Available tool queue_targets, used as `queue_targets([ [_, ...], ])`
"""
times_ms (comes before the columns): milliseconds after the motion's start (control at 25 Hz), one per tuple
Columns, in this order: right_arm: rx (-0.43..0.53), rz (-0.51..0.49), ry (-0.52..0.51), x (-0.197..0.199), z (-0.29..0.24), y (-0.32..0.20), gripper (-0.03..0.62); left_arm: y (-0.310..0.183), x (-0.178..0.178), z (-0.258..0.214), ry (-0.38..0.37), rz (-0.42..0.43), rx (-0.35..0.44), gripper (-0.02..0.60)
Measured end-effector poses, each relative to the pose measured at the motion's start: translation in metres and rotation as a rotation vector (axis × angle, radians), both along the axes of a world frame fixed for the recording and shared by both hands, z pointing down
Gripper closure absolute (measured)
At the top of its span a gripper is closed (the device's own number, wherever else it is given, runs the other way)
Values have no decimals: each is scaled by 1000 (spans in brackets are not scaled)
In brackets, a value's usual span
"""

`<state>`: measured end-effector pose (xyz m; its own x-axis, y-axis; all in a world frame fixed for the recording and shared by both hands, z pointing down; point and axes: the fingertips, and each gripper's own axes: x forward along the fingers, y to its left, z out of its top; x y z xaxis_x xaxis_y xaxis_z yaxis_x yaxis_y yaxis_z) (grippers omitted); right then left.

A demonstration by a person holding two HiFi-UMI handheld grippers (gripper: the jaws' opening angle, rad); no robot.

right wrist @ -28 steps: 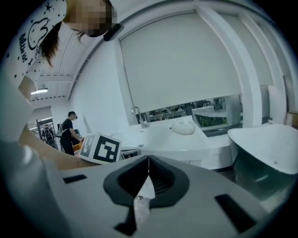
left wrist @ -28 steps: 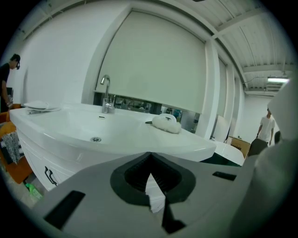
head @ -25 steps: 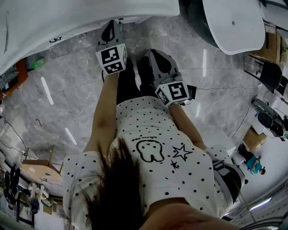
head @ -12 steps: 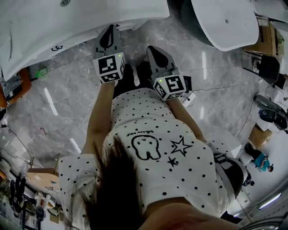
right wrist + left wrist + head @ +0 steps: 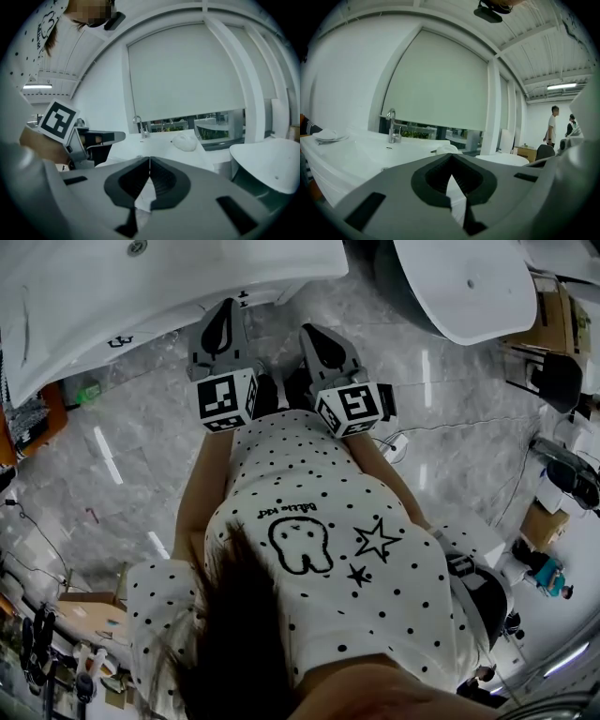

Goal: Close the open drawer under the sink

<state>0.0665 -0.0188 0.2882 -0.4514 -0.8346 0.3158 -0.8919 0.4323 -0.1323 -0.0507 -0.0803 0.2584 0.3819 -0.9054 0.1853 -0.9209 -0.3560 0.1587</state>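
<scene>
both are clenched on nothing: the left gripper point(image 5: 223, 313) is set nearer the sink point(image 5: 103, 296) than the right gripper point(image 5: 317, 338); no drawer is shown.

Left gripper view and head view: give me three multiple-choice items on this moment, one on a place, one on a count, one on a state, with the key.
1. In the left gripper view, where does the chrome tap stand?
A. on top of the white sink unit
B. on the floor
C. on a chair

2. How many black-and-white marker cubes show in the head view?
A. one
B. two
C. four

3. How do the jaws of the left hand-held gripper stand?
A. wide apart
B. clamped on a drawer handle
C. closed, with nothing between them

Key:
1 A: the tap rises from the white top at the left of that view.
2 B: one cube sits on each hand-held gripper.
3 C: the jaw tips meet and nothing is caught between them.
</scene>
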Motion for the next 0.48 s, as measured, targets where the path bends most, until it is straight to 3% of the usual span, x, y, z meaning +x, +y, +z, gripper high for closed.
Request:
queue_targets([
  [480, 25, -80, -1, -17, -7, -11, 580, 29, 3, -20, 1, 74, -10, 578],
])
